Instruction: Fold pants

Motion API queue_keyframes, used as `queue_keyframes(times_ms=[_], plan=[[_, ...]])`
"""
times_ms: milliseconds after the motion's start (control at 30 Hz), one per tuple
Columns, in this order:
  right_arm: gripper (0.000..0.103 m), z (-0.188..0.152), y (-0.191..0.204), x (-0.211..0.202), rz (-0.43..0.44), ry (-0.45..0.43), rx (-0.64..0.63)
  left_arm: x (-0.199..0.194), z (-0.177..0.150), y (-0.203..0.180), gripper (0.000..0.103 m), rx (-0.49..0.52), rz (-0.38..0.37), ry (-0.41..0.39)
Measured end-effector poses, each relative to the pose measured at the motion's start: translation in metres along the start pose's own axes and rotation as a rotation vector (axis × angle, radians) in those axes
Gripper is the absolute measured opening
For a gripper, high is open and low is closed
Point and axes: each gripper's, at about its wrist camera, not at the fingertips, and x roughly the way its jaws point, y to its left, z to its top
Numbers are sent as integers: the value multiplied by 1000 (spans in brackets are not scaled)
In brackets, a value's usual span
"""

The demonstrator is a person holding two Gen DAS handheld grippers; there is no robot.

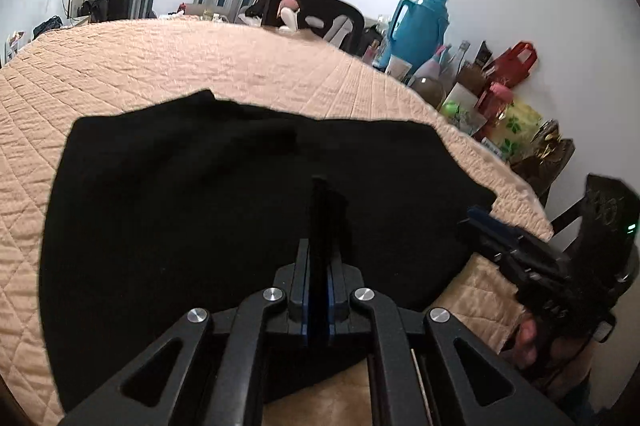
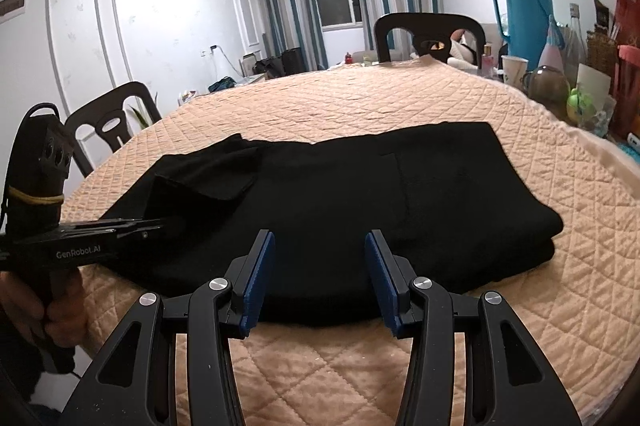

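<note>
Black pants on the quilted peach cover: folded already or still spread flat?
Folded. The black pants lie as a compact rectangle, with stacked layers showing at the right-hand edge in the right wrist view.

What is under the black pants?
The black pants lie on the peach quilted cover. Whatever is beneath the cover is hidden.

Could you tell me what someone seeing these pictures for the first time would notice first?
The black pants stand out most, lying partly folded on the peach quilted cover in the middle. The right gripper hangs open at their near edge, while the left gripper is shut over them. A bright blue thermos stands at the right edge among clutter.
</note>
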Motion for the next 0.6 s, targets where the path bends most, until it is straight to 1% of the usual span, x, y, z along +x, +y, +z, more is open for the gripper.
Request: queue_keyframes(times_ms=[33,67,133,200,233,300,333,400,500,600], plan=[[48,0,0,0,7,1,3,-8,0,-1,14,-5,-15,-15],[48,1,0,1,19,4,9,-16,1,-2,22,-7,-30,-37],[48,3,2,3,64,10,29,-38,1,3,33,-15,-42,-83],[48,5,4,6,115,18,48,-50,3,10,34,-28,-40,-114],[48,5,7,6,131,23,52,-53,5,14,34,-34,-25,-127],[48,9,12,15,189,57,65,-58,7,27,34,-49,52,-150],[48,9,14,19,205,74,68,-59,7,35,34,-60,86,-155],[48,12,21,33,234,124,68,-56,7,49,34,-94,141,-141],[48,17,29,54,227,171,48,-50,3,61,34,-105,187,-122],[48,28,34,72,235,204,56,-40,0,62,34,-104,196,-106]])
